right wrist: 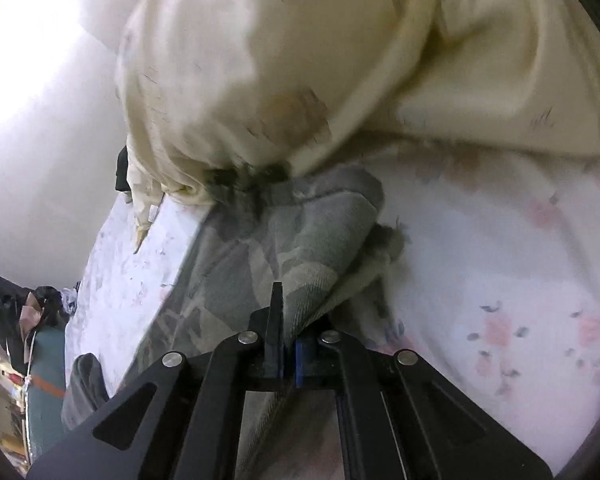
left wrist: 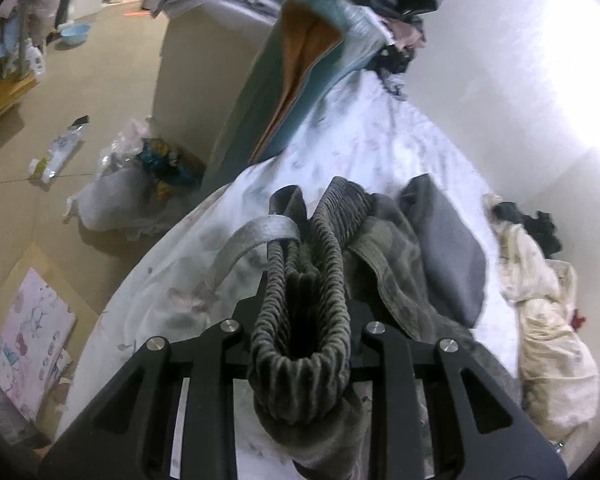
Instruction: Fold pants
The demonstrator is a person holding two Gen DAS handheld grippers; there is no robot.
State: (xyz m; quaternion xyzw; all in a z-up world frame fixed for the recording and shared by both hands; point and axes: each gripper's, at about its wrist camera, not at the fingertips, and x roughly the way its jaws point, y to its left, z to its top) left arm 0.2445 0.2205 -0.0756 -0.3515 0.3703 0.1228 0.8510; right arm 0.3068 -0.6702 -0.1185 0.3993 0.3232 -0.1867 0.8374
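The left gripper (left wrist: pixel 306 280) pinches the pants' stretchy waistband (left wrist: pixel 300 320). The right gripper (right wrist: pixel 290 320) is closed on the far leg end (right wrist: pixel 300 272), so the pants (left wrist: pixel 384 264) stretch between them.

ribbed grey cloth pants (left wrist: pixel 300 280), matt black hand-held gripper (left wrist: pixel 305 276)

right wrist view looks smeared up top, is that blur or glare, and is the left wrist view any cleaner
Right wrist view: the cream cloth is streaked with motion blur, and the wall is blown out white; the right gripper, shut on the pants, stays sharp. Left wrist view: cleaner, with the ribbed waistband in the left gripper crisp, though the wall glares and the edges bend.
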